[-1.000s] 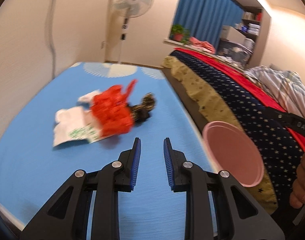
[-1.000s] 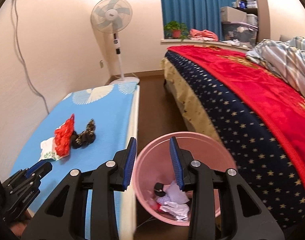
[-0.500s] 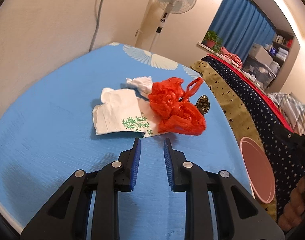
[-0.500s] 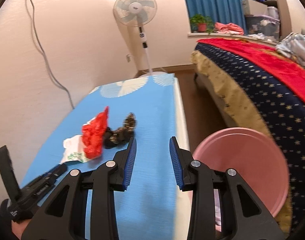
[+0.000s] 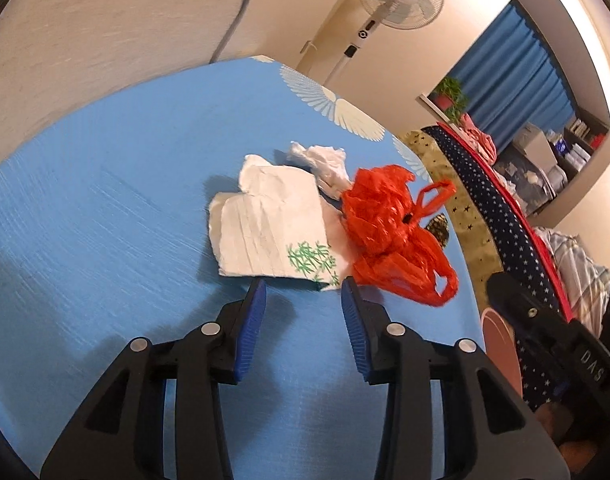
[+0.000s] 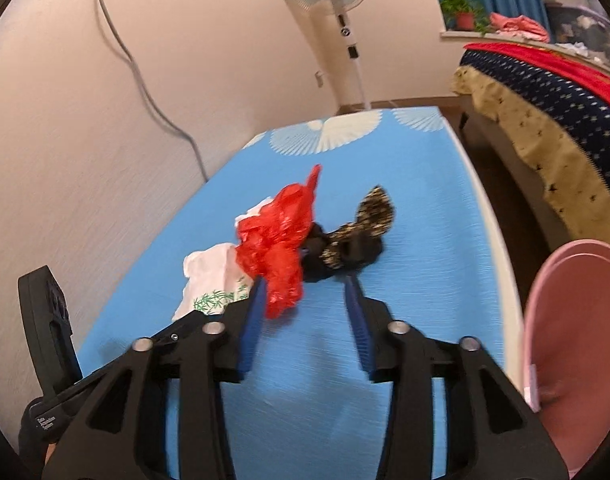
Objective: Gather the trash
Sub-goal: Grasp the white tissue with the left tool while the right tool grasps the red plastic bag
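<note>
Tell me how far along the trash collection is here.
Done: nothing that shows; the pink bin's inside is out of view. In hand: nothing; the left gripper and right gripper jaws are opening, empty, near the pile. Left: white paper, crumpled tissue, red plastic bag and dark patterned scrap lie on the blue table.

A bright blue mat [image 5: 105, 240] carries white fan motifs at its twelve o'clock end. On it lie a white paper wrapper [image 5: 269, 228] printed with green bamboo leaves, a crumpled white tissue [image 5: 321, 160], a vivid red plastic bag [image 5: 389, 232] and, at its three o'clock, a black and gold speckled cloth [image 6: 357, 236]. A pale pink bin [image 6: 577, 320] stands at four o'clock, and both grippers are black with blue pads.
</note>
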Demonstrator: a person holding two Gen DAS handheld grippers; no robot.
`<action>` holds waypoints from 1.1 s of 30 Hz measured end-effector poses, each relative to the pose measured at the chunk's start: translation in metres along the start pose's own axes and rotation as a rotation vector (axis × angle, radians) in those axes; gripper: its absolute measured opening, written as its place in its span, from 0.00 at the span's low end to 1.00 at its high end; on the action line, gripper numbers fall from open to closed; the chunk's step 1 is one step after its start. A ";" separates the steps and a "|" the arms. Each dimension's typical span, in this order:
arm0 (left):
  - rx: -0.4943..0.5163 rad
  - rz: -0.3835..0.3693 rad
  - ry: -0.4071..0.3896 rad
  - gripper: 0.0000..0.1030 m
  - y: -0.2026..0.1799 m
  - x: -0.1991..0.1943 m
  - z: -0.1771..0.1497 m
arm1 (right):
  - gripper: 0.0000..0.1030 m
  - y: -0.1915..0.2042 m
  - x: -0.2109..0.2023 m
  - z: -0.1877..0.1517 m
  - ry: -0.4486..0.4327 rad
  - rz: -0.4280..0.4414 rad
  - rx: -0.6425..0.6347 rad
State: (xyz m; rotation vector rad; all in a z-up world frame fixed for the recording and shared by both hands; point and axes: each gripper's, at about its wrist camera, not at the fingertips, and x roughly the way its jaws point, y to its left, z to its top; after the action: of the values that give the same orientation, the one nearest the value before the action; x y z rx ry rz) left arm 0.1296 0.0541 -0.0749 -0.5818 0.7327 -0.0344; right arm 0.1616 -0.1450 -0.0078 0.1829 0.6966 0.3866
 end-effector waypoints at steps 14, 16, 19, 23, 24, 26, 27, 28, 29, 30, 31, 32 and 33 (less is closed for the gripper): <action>-0.124 -0.027 -0.028 0.37 0.016 0.011 0.010 | 0.18 0.009 0.029 -0.005 0.063 0.020 -0.012; -0.130 -0.023 -0.038 0.37 0.016 0.011 0.013 | 0.15 0.010 0.028 -0.006 0.060 0.014 -0.016; -0.127 -0.021 -0.063 0.37 0.015 0.009 0.016 | 0.13 0.013 0.024 -0.008 0.055 0.010 -0.034; -0.079 -0.007 -0.106 0.18 0.010 0.001 0.019 | 0.10 0.016 0.018 -0.006 0.042 0.008 -0.051; -0.059 -0.004 -0.118 0.12 0.007 -0.002 0.019 | 0.10 0.017 0.015 -0.005 0.036 0.008 -0.056; -0.004 0.002 -0.137 0.06 -0.002 -0.008 0.020 | 0.09 0.019 0.009 -0.003 0.023 0.007 -0.065; 0.014 0.003 -0.143 0.05 -0.005 -0.011 0.021 | 0.09 0.020 0.006 -0.001 0.015 0.007 -0.070; 0.037 0.008 -0.150 0.04 -0.009 -0.014 0.021 | 0.09 0.020 0.002 0.000 0.007 0.006 -0.074; 0.068 0.018 -0.162 0.03 -0.014 -0.020 0.021 | 0.09 0.021 -0.002 0.001 -0.001 0.006 -0.078; 0.086 0.024 -0.170 0.03 -0.016 -0.023 0.023 | 0.09 0.022 -0.004 0.002 -0.007 0.004 -0.082; 0.114 0.032 -0.179 0.02 -0.020 -0.029 0.023 | 0.09 0.022 -0.008 0.003 -0.013 0.002 -0.085; 0.131 0.039 -0.187 0.02 -0.022 -0.033 0.024 | 0.09 0.023 -0.012 0.003 -0.019 0.001 -0.089; 0.150 0.046 -0.194 0.02 -0.026 -0.038 0.024 | 0.08 0.024 -0.017 0.003 -0.027 -0.001 -0.093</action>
State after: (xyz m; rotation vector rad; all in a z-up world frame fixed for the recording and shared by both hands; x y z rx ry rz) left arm 0.1210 0.0526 -0.0241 -0.4176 0.5490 0.0100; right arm 0.1451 -0.1299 0.0112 0.0993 0.6510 0.4143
